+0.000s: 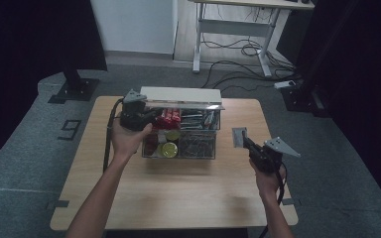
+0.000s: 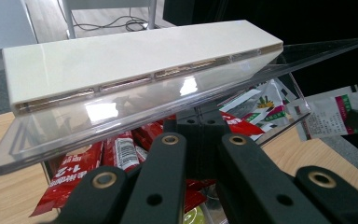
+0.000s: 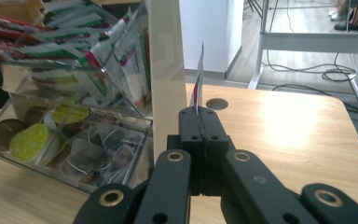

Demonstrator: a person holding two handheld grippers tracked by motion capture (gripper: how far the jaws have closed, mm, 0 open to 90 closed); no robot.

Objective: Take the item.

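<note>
My left tool [image 1: 146, 115] pinches the organiser's lid [image 1: 181, 96] open at 12 o'clock while my right tool [image 1: 243, 141], closed on a sachet [image 1: 239, 136] at 3 o'clock of the organiser [image 1: 198, 151], risks the lid slipping and dropping shut.

One clear organizer box [image 1: 181, 148], one lid [image 1: 181, 95], two grippers, one held sachet [image 1: 239, 137].

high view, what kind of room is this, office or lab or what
Probably a workroom or lab set up for recording. A small wooden table stands on grey carpet, dark curtains hang at both sides, and a height-adjustable desk with loose cables underneath stands at the back.
</note>
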